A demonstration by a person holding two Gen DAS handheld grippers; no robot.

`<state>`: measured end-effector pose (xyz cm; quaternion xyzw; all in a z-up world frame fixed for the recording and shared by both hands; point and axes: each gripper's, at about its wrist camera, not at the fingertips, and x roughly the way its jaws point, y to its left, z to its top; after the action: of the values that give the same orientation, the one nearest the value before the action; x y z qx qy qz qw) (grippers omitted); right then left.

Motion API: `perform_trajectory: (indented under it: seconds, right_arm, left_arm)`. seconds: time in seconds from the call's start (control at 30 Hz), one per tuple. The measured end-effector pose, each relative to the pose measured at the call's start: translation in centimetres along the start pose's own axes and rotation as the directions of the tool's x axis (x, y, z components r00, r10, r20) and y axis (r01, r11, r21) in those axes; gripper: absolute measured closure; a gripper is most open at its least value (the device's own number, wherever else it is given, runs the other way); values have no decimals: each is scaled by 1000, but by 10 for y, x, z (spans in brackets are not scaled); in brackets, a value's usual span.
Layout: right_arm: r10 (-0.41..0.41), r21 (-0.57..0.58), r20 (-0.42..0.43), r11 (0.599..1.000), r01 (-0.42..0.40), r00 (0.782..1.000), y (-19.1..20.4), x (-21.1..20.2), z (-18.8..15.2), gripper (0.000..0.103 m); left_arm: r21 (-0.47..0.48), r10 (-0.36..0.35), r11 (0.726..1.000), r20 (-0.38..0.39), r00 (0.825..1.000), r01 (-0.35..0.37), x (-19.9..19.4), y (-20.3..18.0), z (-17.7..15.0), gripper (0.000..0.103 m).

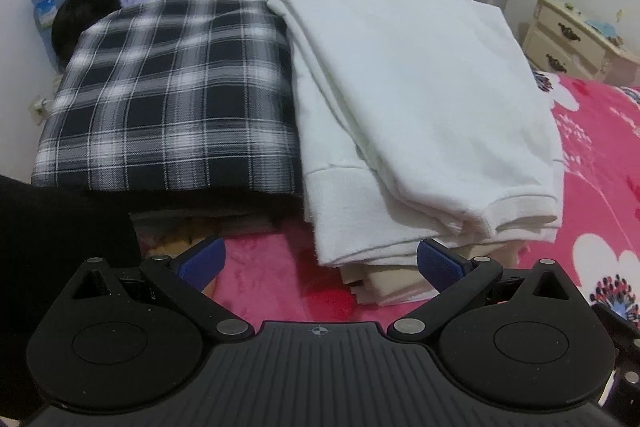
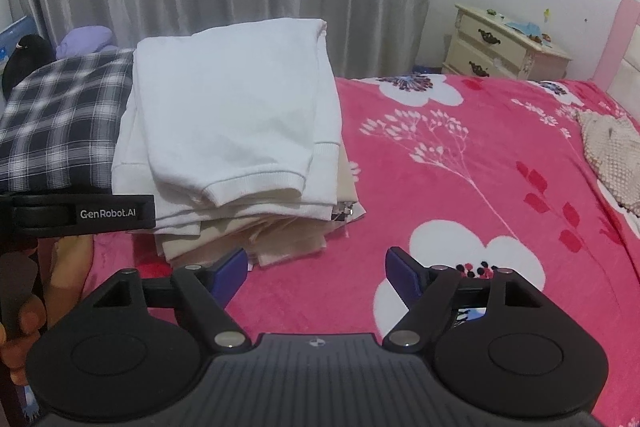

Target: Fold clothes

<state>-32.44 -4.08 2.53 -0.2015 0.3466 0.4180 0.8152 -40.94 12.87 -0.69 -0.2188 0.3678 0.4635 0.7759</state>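
Release looks to be the step in hand, judged from how things lie: a white sweatshirt (image 1: pixel 420 99) is seen folded on top of a stack of beige clothes (image 2: pixel 248 239) on the bed (image 2: pixel 460 187), and nothing is held by either tool. The left hand-held gripper (image 1: pixel 320 263) is seen with its blue pads spread wide and only pink blanket and the near edge of the stack between them; the right hand-held gripper (image 2: pixel 316 275) is likewise spread, with nothing between its jaws, just in front of the stack's near right corner. To finish the step well, both tools would best be drawn back along the bed without brushing the ribbed cuff that hangs over the near edge, since a snag there could pull the top layer askew. If the pile is to be tidied, the loose beige layers that stick out below should be squared by a light push from the front, not by a pinch. The sweatshirt is seen as soft, thick and slightly rumpled, its hem and cuff bands doubled at the near side, its folds not quite aligned. Just beside it on the left, touching it, a dark plaid garment (image 1: pixel 172 95) lies folded on its own pile. The next garment to be folded cannot be told from these views.
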Motion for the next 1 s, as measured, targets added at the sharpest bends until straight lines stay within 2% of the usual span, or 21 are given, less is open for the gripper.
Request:
perform_trajectory:
  seconds: [1.0]
  right_arm:
    - [17, -10, -26, 1000, -18, 1000, 7, 2, -3, 21]
  left_arm:
    - [-33, 8, 999, -66, 998, -10, 8, 4, -6, 0]
